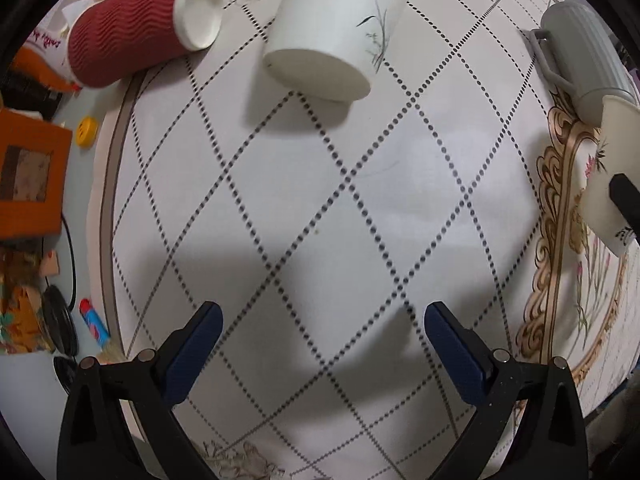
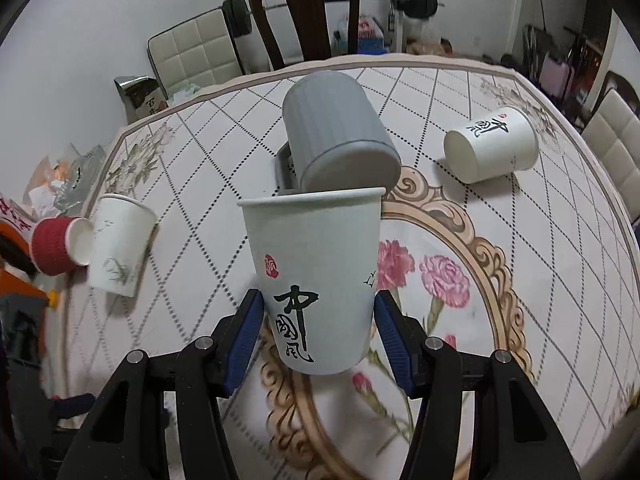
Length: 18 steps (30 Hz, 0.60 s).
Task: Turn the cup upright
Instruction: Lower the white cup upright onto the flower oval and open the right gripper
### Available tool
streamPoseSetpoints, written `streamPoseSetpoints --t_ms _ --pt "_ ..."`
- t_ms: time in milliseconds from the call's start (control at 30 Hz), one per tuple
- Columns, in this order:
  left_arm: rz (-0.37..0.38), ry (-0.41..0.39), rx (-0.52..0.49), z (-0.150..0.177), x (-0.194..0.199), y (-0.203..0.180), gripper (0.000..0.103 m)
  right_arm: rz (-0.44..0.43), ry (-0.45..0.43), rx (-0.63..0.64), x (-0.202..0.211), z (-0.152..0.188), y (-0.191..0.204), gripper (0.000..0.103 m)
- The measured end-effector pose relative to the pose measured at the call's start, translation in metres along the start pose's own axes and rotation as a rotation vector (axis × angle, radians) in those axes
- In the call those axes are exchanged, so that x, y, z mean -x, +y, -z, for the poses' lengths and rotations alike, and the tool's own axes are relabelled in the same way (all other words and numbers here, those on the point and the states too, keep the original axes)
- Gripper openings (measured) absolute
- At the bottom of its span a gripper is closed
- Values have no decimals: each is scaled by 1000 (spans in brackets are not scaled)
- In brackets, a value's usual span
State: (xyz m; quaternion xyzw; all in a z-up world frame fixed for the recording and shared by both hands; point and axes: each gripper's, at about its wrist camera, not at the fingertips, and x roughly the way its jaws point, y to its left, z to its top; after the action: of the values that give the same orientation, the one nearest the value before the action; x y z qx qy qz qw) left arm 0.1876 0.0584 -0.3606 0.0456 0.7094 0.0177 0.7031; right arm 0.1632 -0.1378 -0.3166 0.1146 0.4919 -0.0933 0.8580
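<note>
My right gripper point(image 2: 318, 324) is shut on a white paper cup with black calligraphy point(image 2: 316, 272), held upright, mouth up, just above the tablecloth; the same cup shows at the right edge of the left wrist view point(image 1: 612, 184). My left gripper point(image 1: 320, 324) is open and empty over the checked cloth. A white paper cup with a bamboo print point(image 1: 340, 28) lies on its side ahead of it, and also shows in the right wrist view point(image 2: 120, 250). A red ribbed cup point(image 1: 140, 28) lies on its side at the far left.
A grey ribbed mug point(image 2: 336, 132) lies on its side just behind the held cup. Another white calligraphy cup point(image 2: 492, 144) lies on its side at the right. Orange boxes point(image 1: 28, 176) and small clutter sit off the left table edge. A chair point(image 2: 308, 12) stands behind the table.
</note>
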Motion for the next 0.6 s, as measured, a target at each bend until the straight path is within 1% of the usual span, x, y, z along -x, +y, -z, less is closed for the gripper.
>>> streamPoseSetpoints --t_ms 67,133,233,400,533,567,600 --pt "-5 -3 -11 -2 -3 -5 103 8 -17 16 -7 6 2 59" --pt "-5 5 -26 -2 -7 -6 103 14 -57 54 -6 13 6 59" --pt "5 3 -42 4 -9 -13 103 10 -65 76 -1 24 7 59" --pt "-1 -20 -78 14 -6 -21 103 14 -35 91 3 43 3 60" --pt "-15 -40 -85 24 -2 -20 103 6 -10 87 7 53 -1 60" --pt "-16 -46 -83 26 0 -21 103 6 -4 89 8 54 -2 62" --pt "-17 -52 -79 28 2 -20 103 7 -2 91 11 56 -3 66"
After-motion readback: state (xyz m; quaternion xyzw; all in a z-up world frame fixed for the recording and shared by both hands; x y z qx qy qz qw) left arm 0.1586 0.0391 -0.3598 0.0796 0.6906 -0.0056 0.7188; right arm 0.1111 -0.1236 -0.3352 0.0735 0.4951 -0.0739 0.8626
